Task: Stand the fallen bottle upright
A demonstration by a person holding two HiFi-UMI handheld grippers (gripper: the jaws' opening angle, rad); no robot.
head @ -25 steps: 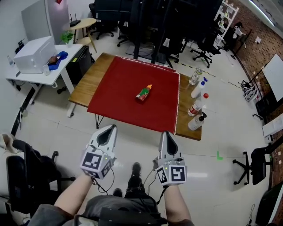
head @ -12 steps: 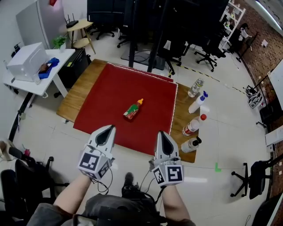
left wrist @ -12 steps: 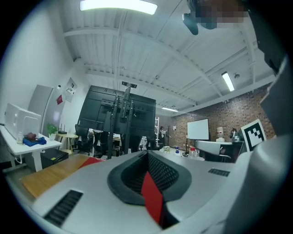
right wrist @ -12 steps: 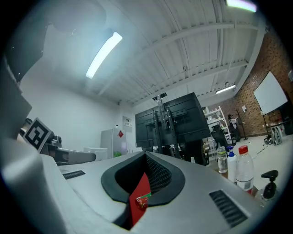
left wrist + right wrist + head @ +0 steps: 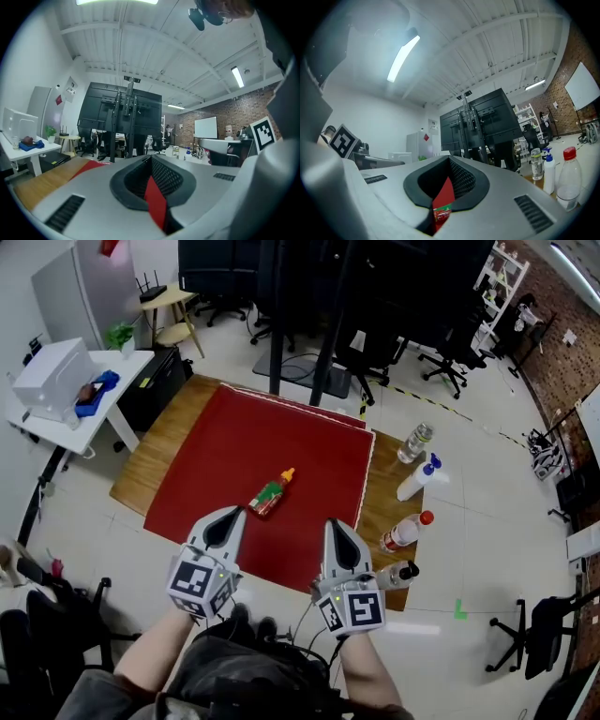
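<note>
Both claws are closed down to a slit and hold nothing. The left claw [image 5: 231, 514] and right claw [image 5: 335, 524] hang side by side over the near edge of the worktop [image 5: 157, 457]. How high they are I can't judge.

The fallen bottle [image 5: 269, 494] lies on its side on the red cloth [image 5: 281, 432], orange cap pointing away and to the right. It is just ahead of the claws and closer to the left one. In the right gripper view its label shows through the slit between the jaws, but nothing touches it.

Risks, as I judge them:
- The claws need opening before I go in. A closed tip would only shove the bottle.
- The body is round, so a one-sided nudge likely rolls it across the cloth.
- A grip near the cap could let it swing or slip when tipped up.
- The cloth could drag or bunch under a low jaw.
- The black-capped bottle [image 5: 396, 574] at the near right corner stands just beside the right claw. The red-capped bottle [image 5: 403, 532] and spray bottle [image 5: 413, 480] line the bare strip behind it, and a wide right swing could topple them.

Room: the cloth is bare all round the bottle and the left wood strip is free. The right edge is crowded. Chairs and a black stand sit past the far edge.
</note>
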